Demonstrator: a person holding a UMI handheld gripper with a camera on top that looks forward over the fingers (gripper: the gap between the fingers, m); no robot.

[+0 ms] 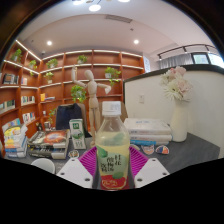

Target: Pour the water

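Fingers (66,168) clamp bottle (113,148) (upright) | level, above table (190,152)

A bottle (113,150) stands between the fingers (80,170), blocking the way straight ahead. Close behind it a wooden mannequin (95,100) rises left of centre, and a clear box (148,128) and vase (178,115) crowd the right. Clutter (45,140) fills the left. Open air lies above the bottle's cap
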